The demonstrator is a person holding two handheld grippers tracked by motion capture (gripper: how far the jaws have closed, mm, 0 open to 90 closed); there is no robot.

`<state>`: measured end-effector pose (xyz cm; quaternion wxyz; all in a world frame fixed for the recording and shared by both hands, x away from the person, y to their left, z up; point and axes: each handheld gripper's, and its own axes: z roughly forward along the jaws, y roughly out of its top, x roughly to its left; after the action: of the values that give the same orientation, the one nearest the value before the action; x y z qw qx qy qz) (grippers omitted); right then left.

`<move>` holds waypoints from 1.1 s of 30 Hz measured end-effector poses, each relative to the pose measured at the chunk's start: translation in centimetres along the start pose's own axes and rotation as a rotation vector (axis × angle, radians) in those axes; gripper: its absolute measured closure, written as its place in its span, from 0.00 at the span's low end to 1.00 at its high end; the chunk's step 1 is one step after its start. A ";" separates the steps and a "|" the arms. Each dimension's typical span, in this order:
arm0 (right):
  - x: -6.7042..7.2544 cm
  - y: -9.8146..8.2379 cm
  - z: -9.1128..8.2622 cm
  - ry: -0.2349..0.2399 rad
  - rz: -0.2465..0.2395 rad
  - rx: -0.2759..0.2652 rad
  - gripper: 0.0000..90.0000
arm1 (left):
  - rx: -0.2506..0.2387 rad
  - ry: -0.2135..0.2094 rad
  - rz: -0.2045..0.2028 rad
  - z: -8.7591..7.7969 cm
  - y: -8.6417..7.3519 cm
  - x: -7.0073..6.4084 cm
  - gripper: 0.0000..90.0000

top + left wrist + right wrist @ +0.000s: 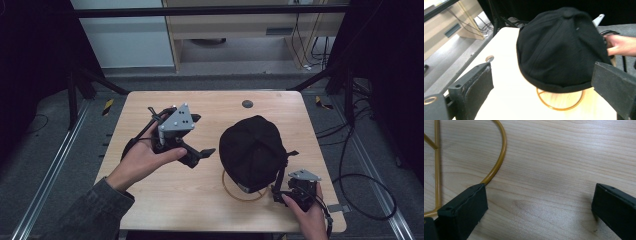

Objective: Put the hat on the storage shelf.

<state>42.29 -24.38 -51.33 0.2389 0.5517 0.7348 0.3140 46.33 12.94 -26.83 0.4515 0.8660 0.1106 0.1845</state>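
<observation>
Black cap (252, 145), unlabelled, sits on gold stand (235, 192); both hand-held grippers spread.

The left gripper (192, 142) is hovering mid-table, jaws spread; the right gripper (285, 192), near the front edge, is gaping too.

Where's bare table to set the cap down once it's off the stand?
The far right corner, beyond the black cap and past the small round grommet, is bare wood. So is the near edge between the person's left sleeve and the gold wire stand. It is crowded at the near right, where the right gripper sits by the stand.
</observation>
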 end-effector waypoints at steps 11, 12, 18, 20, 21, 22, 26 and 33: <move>0.0 0.0 0.0 0.001 -0.002 -0.001 0.01 | 0.089 0.021 -0.037 1.8 -5.5 0.7 0.04; 0.0 0.0 0.0 0.001 -0.002 0.000 0.01 | 0.101 0.022 -0.037 2.1 -6.0 0.8 0.04; 0.0 0.0 0.0 0.002 -0.002 0.000 0.01 | 0.136 0.003 -0.066 3.0 -8.0 1.3 0.04; 0.0 0.0 0.0 0.002 -0.002 0.000 0.01 | 0.161 0.016 -0.079 3.4 -9.4 1.7 0.04; 0.0 0.0 0.0 0.002 -0.002 0.000 0.01 | 0.161 0.016 -0.079 3.4 -9.4 1.7 0.04; 0.0 0.0 0.0 0.002 -0.002 0.000 0.01 | 0.167 0.022 -0.088 3.5 -10.1 1.9 0.04; 0.0 0.0 0.0 0.002 -0.002 0.000 0.01 | 0.161 0.022 -0.139 3.5 -12.7 2.6 0.04; 0.0 0.0 0.0 0.002 -0.002 0.000 0.01 | 0.203 0.041 -0.202 3.8 -17.1 2.8 0.04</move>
<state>42.25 -24.40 -51.34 0.2386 0.5505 0.7357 0.3143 50.04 20.85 -42.24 0.3756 0.8877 0.2245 0.1435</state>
